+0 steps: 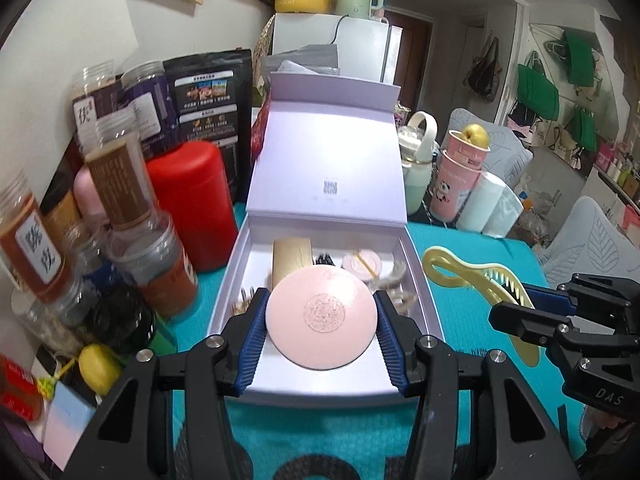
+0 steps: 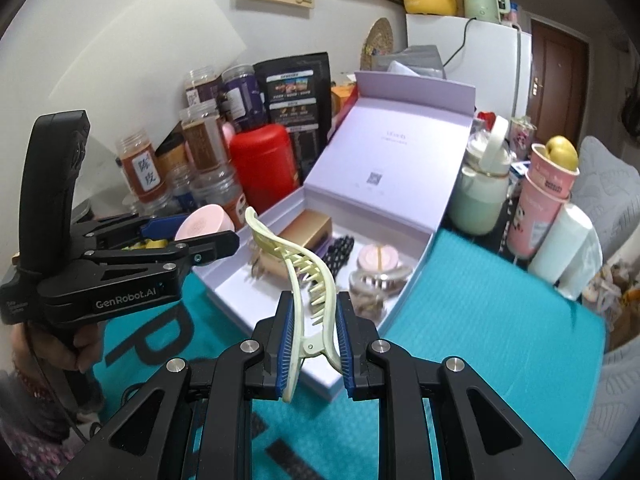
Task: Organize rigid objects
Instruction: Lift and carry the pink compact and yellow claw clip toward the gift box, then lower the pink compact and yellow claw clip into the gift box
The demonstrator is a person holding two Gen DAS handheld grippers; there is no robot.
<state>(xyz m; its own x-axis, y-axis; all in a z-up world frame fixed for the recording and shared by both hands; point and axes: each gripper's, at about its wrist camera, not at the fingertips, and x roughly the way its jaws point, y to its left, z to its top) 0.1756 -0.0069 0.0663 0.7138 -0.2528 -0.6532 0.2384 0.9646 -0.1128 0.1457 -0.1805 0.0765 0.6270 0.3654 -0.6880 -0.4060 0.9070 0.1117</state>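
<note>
The left gripper (image 1: 321, 322) is closed on a round pink compact (image 1: 321, 317), its blue pads (image 1: 256, 332) pressing the rim on both sides. The compact is held flat, above the near part of the open lilac gift box (image 1: 316, 394).

The right gripper (image 2: 313, 340) is closed on a pale yellow hair claw clip (image 2: 298, 280), gripped at its hinge end. The clip's toothed end points away from the gripper, over the near corner of the box.

The box stands on the teal-covered bench (image 2: 500, 312) with its lid (image 1: 328, 160) raised at the far side. Inside the box lie a gold case (image 2: 306, 232), a black hair clip (image 2: 340, 252), a small round pink item (image 2: 378, 258) and a clear container (image 2: 376, 280).

Left of the box stand a red canister (image 1: 192, 204) and several clear jars (image 1: 120, 176). Right of the box stand stacked pink cups (image 1: 460, 176).
</note>
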